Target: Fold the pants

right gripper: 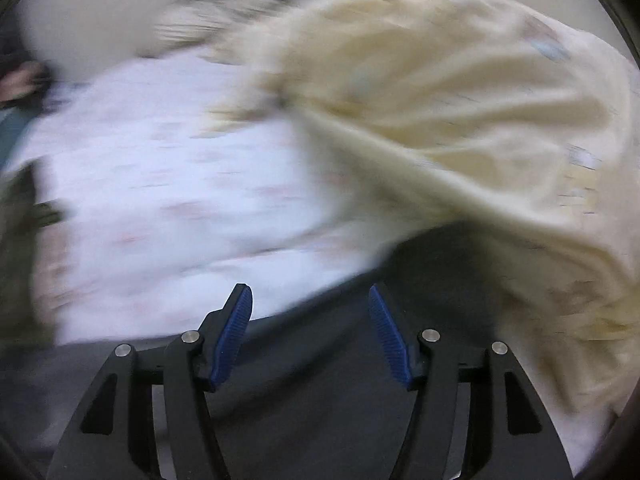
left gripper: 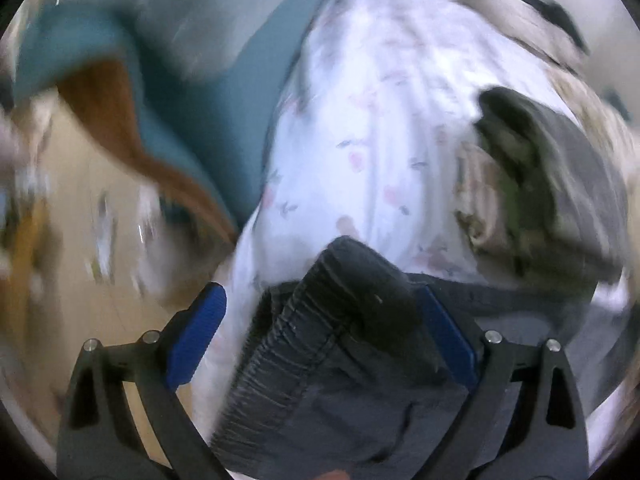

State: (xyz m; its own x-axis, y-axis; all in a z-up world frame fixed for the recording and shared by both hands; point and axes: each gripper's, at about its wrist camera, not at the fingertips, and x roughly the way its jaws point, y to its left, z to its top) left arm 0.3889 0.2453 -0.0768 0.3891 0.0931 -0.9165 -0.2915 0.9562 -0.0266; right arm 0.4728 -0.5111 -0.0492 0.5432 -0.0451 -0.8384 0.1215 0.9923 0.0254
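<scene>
Found the left gripper (left gripper: 320, 304) spread wide and gripping nothing. Saw the dark pants (left gripper: 340, 400) bunched between its blue pads (left gripper: 200, 332), with the elastic waistband upward, lying against the pad on the picture's right and clear of the other. Found the right gripper (right gripper: 308, 304) parted too, hovering over flat dark fabric with nothing pinched. Placed the pants on the white flowered sheet (left gripper: 380, 140), just below both tools.

Judged two risks. Might lose the fold, because the thick waistband lay loose and could spring open. Might also snag the cream cloth (right gripper: 460, 120), which lay just beside the pants on the right.

Noticed only in the left view the waistband, a teal cloth (left gripper: 180, 120) and an olive and grey pile (left gripper: 540, 180). Noticed the cream cloth's full spread only in the right view. Could not read finer details through the blur.
</scene>
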